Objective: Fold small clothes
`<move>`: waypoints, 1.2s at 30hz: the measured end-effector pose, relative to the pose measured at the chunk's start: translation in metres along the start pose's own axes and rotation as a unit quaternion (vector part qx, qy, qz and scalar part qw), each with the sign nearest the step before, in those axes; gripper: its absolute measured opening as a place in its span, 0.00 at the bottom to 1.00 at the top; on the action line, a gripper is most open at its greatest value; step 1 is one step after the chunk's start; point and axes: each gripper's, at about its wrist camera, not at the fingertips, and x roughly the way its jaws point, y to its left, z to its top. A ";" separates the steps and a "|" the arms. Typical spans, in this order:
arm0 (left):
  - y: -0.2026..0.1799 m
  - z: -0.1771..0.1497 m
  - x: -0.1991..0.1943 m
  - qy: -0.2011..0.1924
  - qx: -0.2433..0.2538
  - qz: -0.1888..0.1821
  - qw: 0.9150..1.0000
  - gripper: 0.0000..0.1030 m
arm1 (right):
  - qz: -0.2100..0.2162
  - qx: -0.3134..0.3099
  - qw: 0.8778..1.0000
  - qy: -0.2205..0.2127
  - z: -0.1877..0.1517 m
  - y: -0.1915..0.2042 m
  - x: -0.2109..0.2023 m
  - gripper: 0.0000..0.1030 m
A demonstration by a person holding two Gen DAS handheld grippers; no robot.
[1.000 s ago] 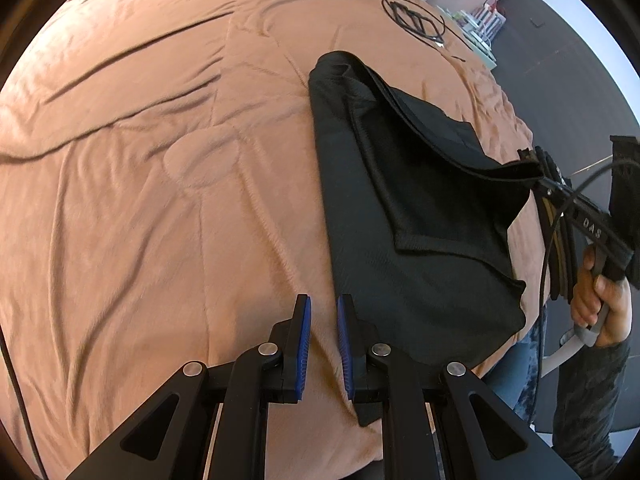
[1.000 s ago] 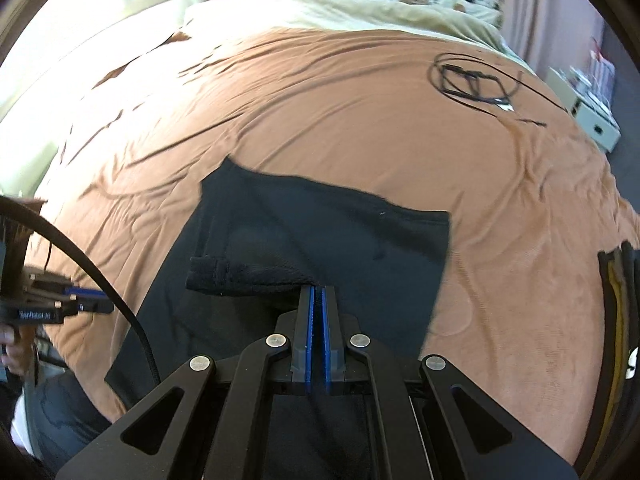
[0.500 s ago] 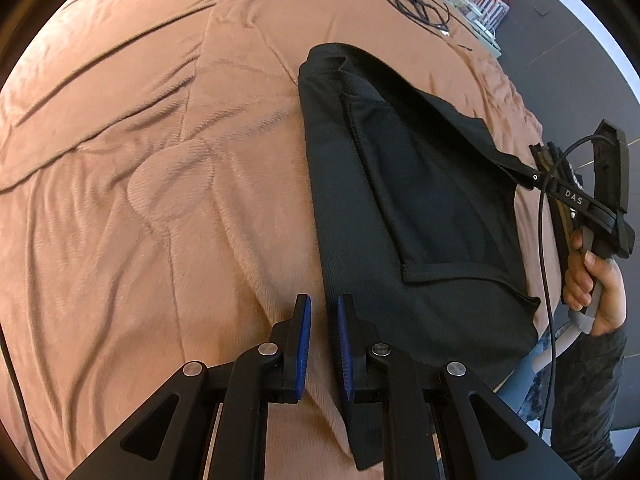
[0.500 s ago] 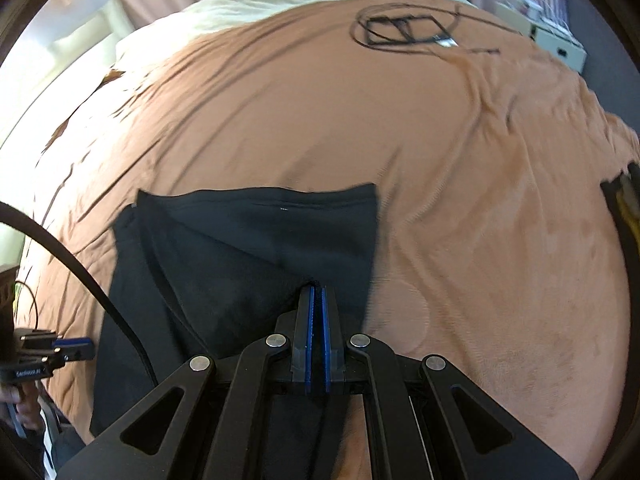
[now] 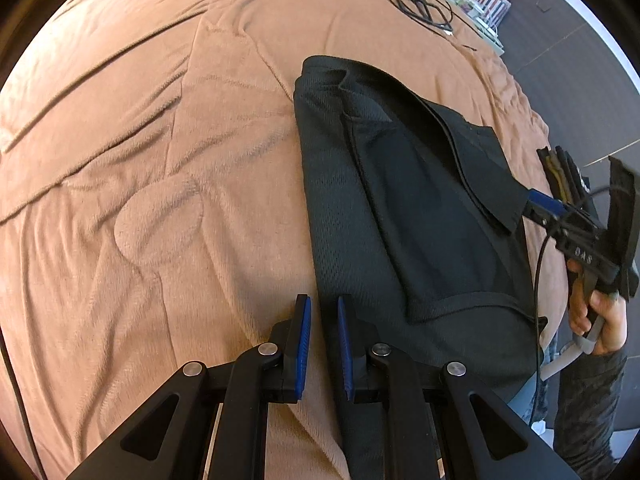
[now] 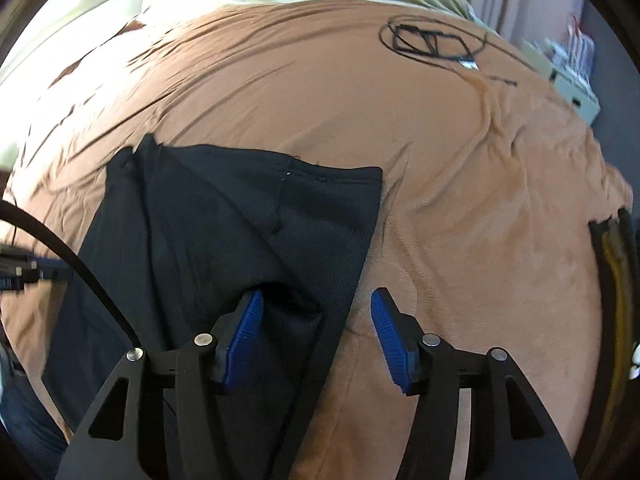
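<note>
Two grippers: the left gripper (image 5: 322,346) stands narrowly parted at the black garment's (image 5: 400,216) near edge, holding nothing; the right gripper (image 6: 316,334) gapes wide over its just-released corner.
Garment: lies on the brown blanket (image 5: 160,160), one flap folded over.
Progress: one fold looks laid; further folds and smoothing remain.
Change: half a second ago the right jaws were clamped on the flap.
Beyond garment: coiled black cable (image 6: 428,40).
</note>
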 end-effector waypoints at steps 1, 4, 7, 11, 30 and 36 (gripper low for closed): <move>0.000 0.000 0.000 0.000 0.000 0.000 1.000 0.14 | -0.004 -0.010 1.000 0.001 -0.001 0.003 -0.001 0.53; 0.000 0.001 0.002 0.003 0.001 -0.001 1.000 0.14 | -0.018 -0.048 0.999 0.006 -0.002 0.014 0.000 0.53; 0.003 -0.002 0.001 0.003 -0.002 -0.002 1.000 0.14 | -0.032 -0.073 0.997 0.014 -0.003 0.026 0.002 0.53; 0.005 -0.003 0.001 0.004 -0.006 -0.004 1.000 0.15 | -0.042 -0.112 0.993 0.015 0.002 0.043 0.012 0.53; 0.007 0.010 -0.005 -0.010 -0.004 -0.001 1.000 0.15 | 0.027 0.061 0.997 -0.038 0.034 -0.030 0.013 0.03; 0.004 0.010 -0.006 -0.010 0.002 -0.003 1.000 0.15 | 0.016 0.108 0.994 -0.023 0.029 -0.045 0.010 0.04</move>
